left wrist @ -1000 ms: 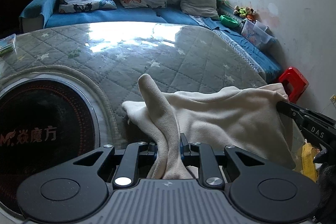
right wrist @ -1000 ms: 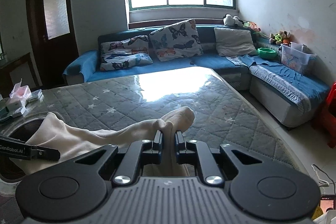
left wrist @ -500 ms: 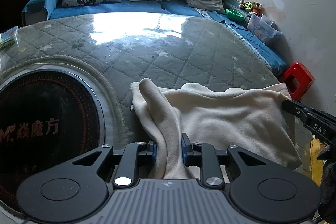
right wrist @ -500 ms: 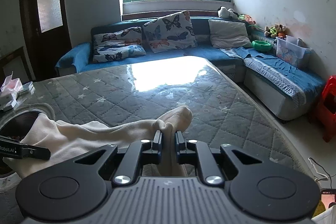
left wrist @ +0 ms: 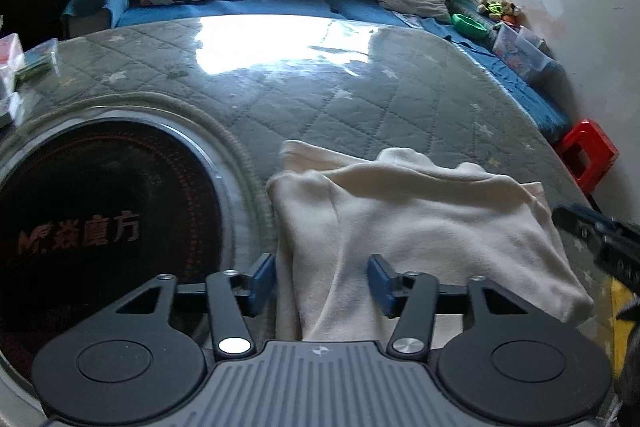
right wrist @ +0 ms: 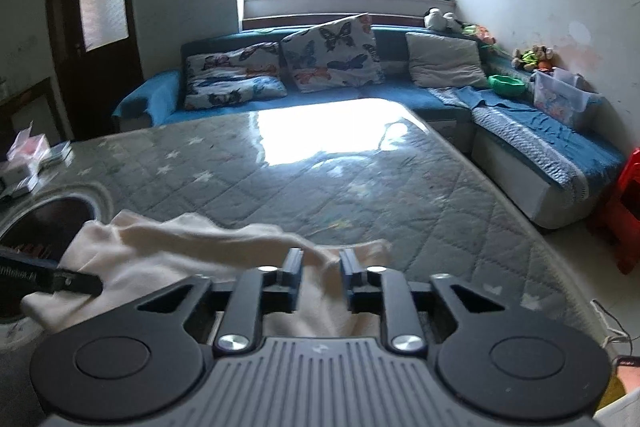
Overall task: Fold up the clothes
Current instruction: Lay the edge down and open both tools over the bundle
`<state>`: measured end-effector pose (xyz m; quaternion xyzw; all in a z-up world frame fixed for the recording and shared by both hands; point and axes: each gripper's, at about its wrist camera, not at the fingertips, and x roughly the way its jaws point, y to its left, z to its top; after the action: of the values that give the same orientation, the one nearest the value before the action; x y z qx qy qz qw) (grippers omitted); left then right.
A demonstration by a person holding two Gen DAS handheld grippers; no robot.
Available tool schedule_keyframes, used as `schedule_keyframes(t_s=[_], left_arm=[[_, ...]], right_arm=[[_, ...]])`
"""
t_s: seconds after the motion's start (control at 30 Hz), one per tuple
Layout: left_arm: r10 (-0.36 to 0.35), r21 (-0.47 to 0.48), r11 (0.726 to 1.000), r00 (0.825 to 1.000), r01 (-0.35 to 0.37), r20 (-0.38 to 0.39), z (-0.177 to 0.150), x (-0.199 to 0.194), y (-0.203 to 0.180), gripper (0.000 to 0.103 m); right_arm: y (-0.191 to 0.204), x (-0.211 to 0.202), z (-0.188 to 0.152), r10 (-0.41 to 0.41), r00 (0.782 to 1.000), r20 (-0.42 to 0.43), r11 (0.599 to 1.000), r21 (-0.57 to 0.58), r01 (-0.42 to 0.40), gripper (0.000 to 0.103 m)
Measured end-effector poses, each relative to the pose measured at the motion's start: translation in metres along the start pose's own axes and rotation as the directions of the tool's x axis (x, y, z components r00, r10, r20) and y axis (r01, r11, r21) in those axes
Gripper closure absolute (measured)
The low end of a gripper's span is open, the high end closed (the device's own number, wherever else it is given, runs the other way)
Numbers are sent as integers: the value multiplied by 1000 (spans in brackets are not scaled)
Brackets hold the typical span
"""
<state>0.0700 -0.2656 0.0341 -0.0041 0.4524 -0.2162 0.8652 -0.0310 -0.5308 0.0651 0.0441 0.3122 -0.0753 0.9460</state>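
A cream fleece garment [left wrist: 416,227] lies folded on the grey quilted table cover [left wrist: 320,99], near the front edge. My left gripper [left wrist: 322,281] is open, its blue pads either side of the garment's near left part, the cloth loose between them. In the right wrist view the same garment [right wrist: 160,255] lies low and left. My right gripper [right wrist: 320,277] is open over the garment's right end, with cloth between the pads but not pinched. The other gripper's black finger shows at each view's edge [left wrist: 600,231] [right wrist: 52,277].
A round black glass hob [left wrist: 92,227] with a grey rim is set in the table at the left. Small boxes [right wrist: 28,155] sit at the table's far left. A blue corner sofa [right wrist: 400,95] with cushions lies behind. A red stool [left wrist: 588,155] stands right of the table.
Both grippers have opened and let go of the garment. The cloth has dropped flat onto the table, and both grippers have drawn back a little.
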Motion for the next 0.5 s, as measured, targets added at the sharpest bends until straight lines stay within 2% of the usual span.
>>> schedule_keyframes(t_s=[0.1, 0.17, 0.23, 0.3, 0.5], left_arm=[[15, -1, 1000, 1000, -15, 2, -2, -1, 3, 42], [25, -2, 1000, 1000, -25, 3, -3, -1, 4, 35], [38, 7, 999, 999, -38, 7, -5, -1, 4, 34], [51, 25, 998, 999, -52, 14, -9, -1, 2, 30], [64, 41, 997, 998, -64, 23, -15, -3, 0, 24]], right_arm=[[6, 0, -8, 25, 1000, -17, 1000, -7, -25, 72], [11, 0, -14, 42, 999, -31, 999, -9, -42, 69], [16, -1, -19, 56, 998, -42, 998, -15, -56, 69], [20, -1, -22, 65, 997, -48, 997, -25, -66, 61], [29, -2, -27, 72, 996, -52, 997, -37, -74, 56]])
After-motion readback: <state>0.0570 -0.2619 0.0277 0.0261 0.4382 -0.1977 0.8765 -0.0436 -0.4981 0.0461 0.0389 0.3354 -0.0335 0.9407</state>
